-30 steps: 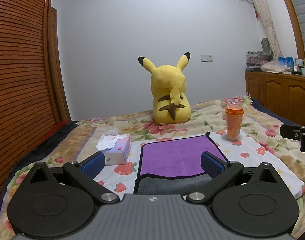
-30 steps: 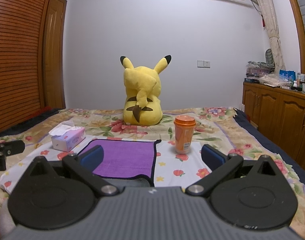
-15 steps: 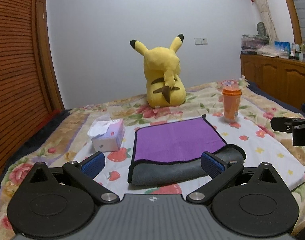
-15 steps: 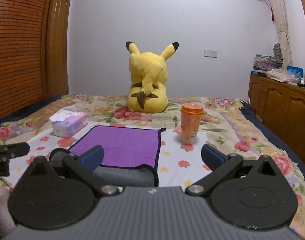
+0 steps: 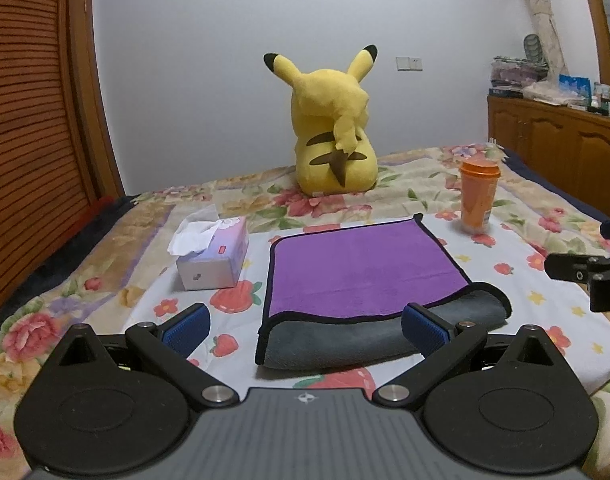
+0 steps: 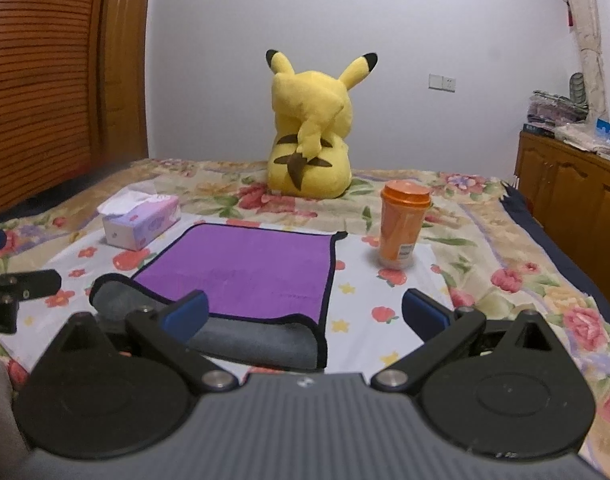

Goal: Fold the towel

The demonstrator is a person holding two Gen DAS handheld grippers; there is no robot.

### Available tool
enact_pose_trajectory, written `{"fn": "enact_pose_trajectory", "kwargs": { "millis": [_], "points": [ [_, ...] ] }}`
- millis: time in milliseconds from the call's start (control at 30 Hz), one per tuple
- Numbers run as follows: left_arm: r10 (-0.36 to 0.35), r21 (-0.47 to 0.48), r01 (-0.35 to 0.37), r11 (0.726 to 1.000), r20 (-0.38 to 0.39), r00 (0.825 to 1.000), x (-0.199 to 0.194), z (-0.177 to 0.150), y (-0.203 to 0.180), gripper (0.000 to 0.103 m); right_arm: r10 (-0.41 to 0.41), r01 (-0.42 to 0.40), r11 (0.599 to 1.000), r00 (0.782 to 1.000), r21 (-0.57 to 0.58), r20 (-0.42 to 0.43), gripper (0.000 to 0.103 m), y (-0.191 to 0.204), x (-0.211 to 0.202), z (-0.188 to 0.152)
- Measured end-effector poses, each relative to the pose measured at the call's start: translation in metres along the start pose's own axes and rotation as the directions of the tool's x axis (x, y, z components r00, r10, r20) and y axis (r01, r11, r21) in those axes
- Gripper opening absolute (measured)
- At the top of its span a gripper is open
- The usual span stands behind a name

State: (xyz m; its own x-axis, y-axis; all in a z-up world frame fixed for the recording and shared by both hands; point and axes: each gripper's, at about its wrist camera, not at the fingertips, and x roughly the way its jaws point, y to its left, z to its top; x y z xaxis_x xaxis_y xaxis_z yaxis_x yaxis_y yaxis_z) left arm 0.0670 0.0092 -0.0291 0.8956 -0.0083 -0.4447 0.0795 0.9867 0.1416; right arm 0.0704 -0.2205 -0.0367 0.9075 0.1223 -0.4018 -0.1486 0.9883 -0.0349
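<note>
1. The towel (image 5: 365, 268) lies flat on the bed (image 5: 565, 320), folded over, with its purple side up and its grey side showing along the near edge, where one corner curls up. A dark trim runs around it.
2. The left gripper (image 5: 305, 326) hovers just before the near edge of the towel, level and pointing forward. Its jaws stand wide apart and hold nothing; the right blue pad (image 5: 423, 328) sits in front of the grey fold, but I cannot tell if it touches.
3. The right gripper (image 6: 305, 316) also hovers low at the near edge of the towel, toward its right corner, jaws wide and empty. Its left blue pad (image 6: 187, 314) is over the grey fold, the other pad is over the bedsheet to the right of the towel.
4. To the left of the towel, just beside it, stands a tissue box (image 5: 213, 256) with a white tissue sticking out. It has a small red label, but the writing is too small to read.
5. To the right of the towel's far corner stands an orange cup (image 6: 403, 228) with a lid, upright. It carries a white label with a barcode; the text is not readable.
6. Behind the towel, farther on the bed, sits a yellow plush toy (image 6: 311, 136) with its back to the cameras.
</note>
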Motion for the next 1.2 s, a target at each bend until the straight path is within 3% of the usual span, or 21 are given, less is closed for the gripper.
{"fn": "enact_pose_trajectory", "kwargs": {
  "millis": [333, 433, 733, 1200],
  "points": [
    [-0.002, -0.029, 0.0, 1.0, -0.048, 0.999, 0.031, 0.007, 0.014, 0.103, 0.036, -0.037, 0.999, 0.998, -0.022, -0.057, 0.102, 0.0, 0.027, 0.002],
    [0.001, -0.021, -0.002, 1.0, -0.058, 0.998, 0.039, 0.009, 0.018, 0.103, 0.043, -0.046, 0.999, 0.996, -0.029, -0.08, 0.088, 0.0, 0.036, 0.003],
    [0.01, -0.012, -0.011, 1.0, -0.079, 0.997, 0.065, 0.012, 0.03, 0.103, 0.073, -0.077, 0.996, 0.991, -0.034, -0.109, 0.088, 0.0, 0.057, 0.007],
    [-0.051, 0.008, 0.053, 0.999, -0.166, 0.985, 0.106, 0.007, 0.04, 0.103, 0.071, -0.074, 0.997, 0.982, -0.011, -0.176, 0.087, -0.008, 0.089, 0.006]
  ]
}}
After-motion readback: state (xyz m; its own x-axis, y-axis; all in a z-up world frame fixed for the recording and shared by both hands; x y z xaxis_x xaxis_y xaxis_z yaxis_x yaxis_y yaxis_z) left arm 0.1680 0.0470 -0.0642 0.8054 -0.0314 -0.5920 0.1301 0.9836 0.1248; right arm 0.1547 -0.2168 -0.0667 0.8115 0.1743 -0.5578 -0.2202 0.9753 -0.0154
